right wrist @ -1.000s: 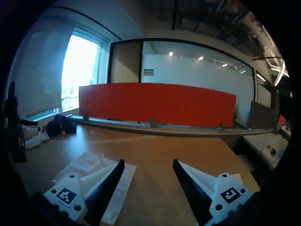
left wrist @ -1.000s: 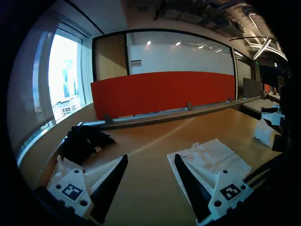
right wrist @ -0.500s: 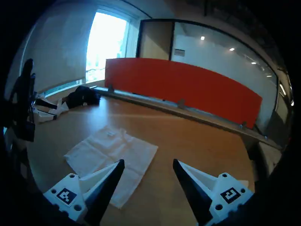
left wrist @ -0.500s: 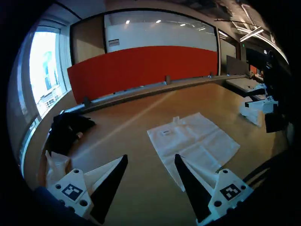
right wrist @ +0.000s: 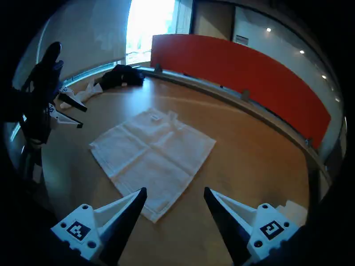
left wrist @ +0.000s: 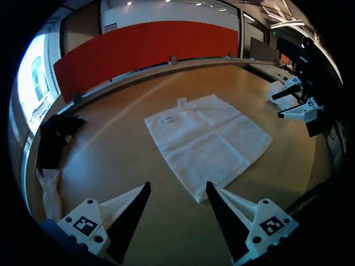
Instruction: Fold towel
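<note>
Over the last second you tipped both grippers downward. The red partition (left wrist: pixel 146 44) filled the middle of each view a second ago and slid to the top, and the towel (left wrist: pixel 208 142) went from a sliver behind the fingers to lying in full sight. It had not been moved. It lay spread flat on the desk (left wrist: pixel 115 146), one layer, with faint quarter creases and a small tag at its far edge.

The left gripper (left wrist: pixel 177 183) hung above the desk with its jaws released and wide apart, holding nothing. The towel's nearest corner sat just beyond its right-hand finger. The right gripper (right wrist: pixel 174 189) was likewise released and empty, with the corner nearest it lying on the desk below the gap between its fingers.

In each view the other gripper showed at the far side of the towel, so you stood with one on either side of the cloth. A dark bundle (left wrist: pixel 55 133) lay well apart at the far left of the desk.

My reading is that no fold had begun. The tilt looked like lining up for a first grasp, probably at those near corners.
</note>
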{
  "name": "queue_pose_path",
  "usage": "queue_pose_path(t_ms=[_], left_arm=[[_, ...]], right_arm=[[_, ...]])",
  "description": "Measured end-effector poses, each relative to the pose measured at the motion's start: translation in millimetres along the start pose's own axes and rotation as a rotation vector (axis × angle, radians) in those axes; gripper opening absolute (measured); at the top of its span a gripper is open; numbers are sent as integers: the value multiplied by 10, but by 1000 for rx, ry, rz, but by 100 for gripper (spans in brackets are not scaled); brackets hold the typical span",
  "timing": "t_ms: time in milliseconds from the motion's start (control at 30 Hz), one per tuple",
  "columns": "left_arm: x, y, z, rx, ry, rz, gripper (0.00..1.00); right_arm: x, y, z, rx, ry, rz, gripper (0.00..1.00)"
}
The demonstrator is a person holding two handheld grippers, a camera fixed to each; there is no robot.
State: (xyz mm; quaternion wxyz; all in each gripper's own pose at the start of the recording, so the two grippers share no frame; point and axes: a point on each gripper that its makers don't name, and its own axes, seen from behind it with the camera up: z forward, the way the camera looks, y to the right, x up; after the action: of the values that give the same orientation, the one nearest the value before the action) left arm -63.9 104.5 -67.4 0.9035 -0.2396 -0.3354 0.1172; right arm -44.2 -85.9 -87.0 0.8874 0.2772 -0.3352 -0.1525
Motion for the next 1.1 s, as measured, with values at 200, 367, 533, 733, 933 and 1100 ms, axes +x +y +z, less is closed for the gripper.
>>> queue_pose_path(t_ms=[200, 367, 533, 733, 933, 1100], left_arm=[[-174, 146, 156, -43, -53, 22, 92], [-301, 242, 269, -69, -89, 24, 92], [-429, 306, 358, -83, -121, 23, 92], [-525, 366, 430, -92, -142, 26, 92], [-542, 432, 478, -98, -145, 28, 91], [-582, 487, 512, -105, -155, 40, 86]], right_arm=[[-216, -89, 76, 32, -49, -24, 100], [-389, -140, 145, 48, -85, -35, 99], [-538, -201, 220, 66, -113, -35, 98], [-682, -239, 284, 76, -139, -39, 95], [-766, -278, 311, 89, -150, -31, 85], [-828, -283, 327, 91, -159, -28, 76]])
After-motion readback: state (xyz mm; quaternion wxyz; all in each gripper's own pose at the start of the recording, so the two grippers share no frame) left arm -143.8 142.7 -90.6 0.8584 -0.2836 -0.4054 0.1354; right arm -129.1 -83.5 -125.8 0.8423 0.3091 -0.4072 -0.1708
